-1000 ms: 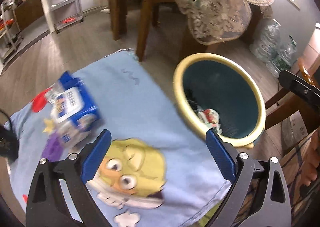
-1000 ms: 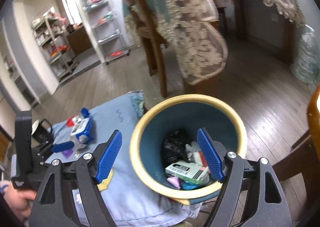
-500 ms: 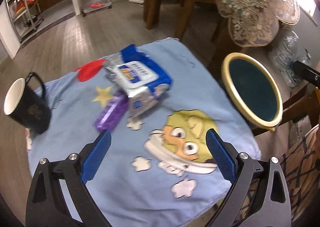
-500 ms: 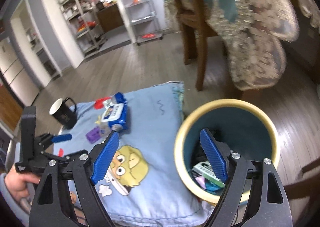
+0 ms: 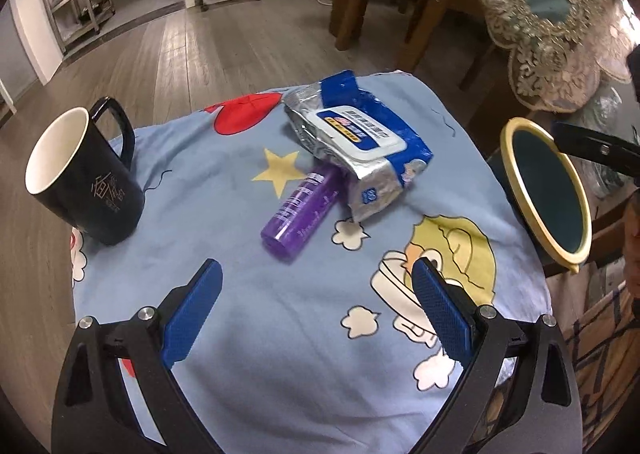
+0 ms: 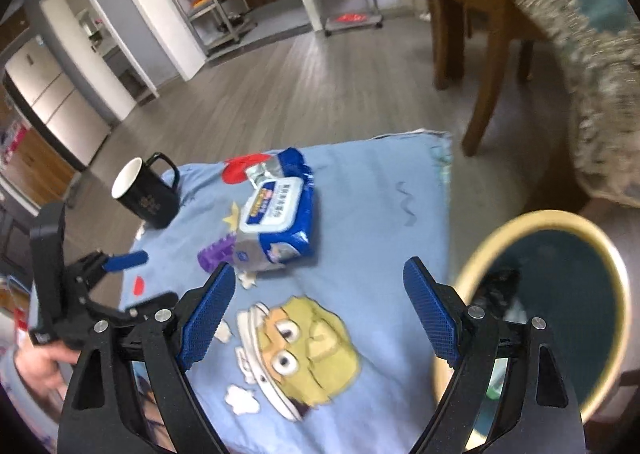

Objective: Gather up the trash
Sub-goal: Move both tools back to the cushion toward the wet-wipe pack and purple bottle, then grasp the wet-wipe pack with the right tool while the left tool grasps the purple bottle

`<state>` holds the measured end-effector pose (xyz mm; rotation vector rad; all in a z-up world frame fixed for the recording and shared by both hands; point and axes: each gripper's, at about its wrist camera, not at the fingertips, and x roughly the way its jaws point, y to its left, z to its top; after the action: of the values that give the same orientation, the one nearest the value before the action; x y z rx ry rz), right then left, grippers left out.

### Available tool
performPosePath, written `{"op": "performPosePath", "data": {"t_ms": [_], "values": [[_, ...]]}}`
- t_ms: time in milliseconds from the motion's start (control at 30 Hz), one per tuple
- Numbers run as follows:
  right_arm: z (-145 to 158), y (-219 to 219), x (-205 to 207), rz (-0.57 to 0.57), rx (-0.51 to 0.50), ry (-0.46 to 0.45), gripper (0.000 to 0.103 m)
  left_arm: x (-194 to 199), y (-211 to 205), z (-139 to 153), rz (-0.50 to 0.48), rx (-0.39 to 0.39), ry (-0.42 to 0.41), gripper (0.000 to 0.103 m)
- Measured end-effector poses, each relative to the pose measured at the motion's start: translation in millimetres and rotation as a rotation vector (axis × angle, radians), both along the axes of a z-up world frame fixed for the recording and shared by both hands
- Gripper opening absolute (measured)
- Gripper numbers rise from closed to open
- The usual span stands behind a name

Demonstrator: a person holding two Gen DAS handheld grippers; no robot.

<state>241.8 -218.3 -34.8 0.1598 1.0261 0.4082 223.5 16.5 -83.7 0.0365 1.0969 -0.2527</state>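
One wipes pack, blue and silver with a white lid, lies on the blue cartoon cloth that covers the surface. Its near end overlaps the top of one purple bottle, which lies on its side and touches the pack. Both lie ahead of the left claw, clear of its blue pads, with bare cloth between; the bottle's base is the nearer part. That claw stands wide with nothing in it.

In the right wrist view the pack and the bottle lie ahead and a little left of the right claw. Its jaws have just been opening; they stand wide with nothing between them, only cloth below. The left claw shows at the left edge of that view, held by a hand.

One black mug stands upright at the cloth's far left, well apart from the pack.

One bin with a yellow rim and teal inside stands beside the surface on the right. In the right wrist view the bin shows something dark and something pale inside, blurred.
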Motion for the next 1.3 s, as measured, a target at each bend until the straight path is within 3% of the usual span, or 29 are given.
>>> {"op": "performPosePath", "data": {"t_ms": [67,133,200,567,667,767,800,1133,1233,1300], "values": [[-7.8,5.7,12.8,0.001,0.016,0.016,0.085,4.6,4.9,-5.4,0.014,0.007,0.003,0.094],[-21.1,11.9,31.2,0.001,0.037,0.05,0.072,8.5,8.6,-8.8,0.026,0.012,0.012,0.094],[-33.9,16.2,46.5,-0.007,0.044,0.089,0.065,13.7,10.0,-11.3,0.027,0.007,0.014,0.094],[-85.5,41.7,100.1,0.01,0.094,0.21,0.054,44.3,-5.7,-32.8,-0.021,0.074,0.042,0.088],[-94.7,47.7,106.0,0.035,0.112,0.23,0.035,47.2,-8.7,-36.2,-0.026,0.082,0.046,0.088],[-97.8,44.5,107.5,0.032,0.137,0.235,0.008,50.7,-7.7,-40.9,-0.023,0.093,0.054,0.088],[-97.1,41.8,107.3,0.033,0.154,0.237,0.005,52.4,-7.2,-42.9,-0.021,0.093,0.059,0.088],[-68.8,10.3,84.8,-0.015,0.138,0.126,0.004,67.0,-19.9,-61.4,-0.057,0.152,0.088,0.082],[-62.1,1.1,72.5,-0.028,0.118,0.106,0.004,69.3,-24.3,-68.5,-0.073,0.177,0.111,0.07],[-57.9,-6.2,63.9,-0.036,0.11,0.096,0.004,69.0,-27.2,-73.9,-0.094,0.185,0.137,0.053]]}}
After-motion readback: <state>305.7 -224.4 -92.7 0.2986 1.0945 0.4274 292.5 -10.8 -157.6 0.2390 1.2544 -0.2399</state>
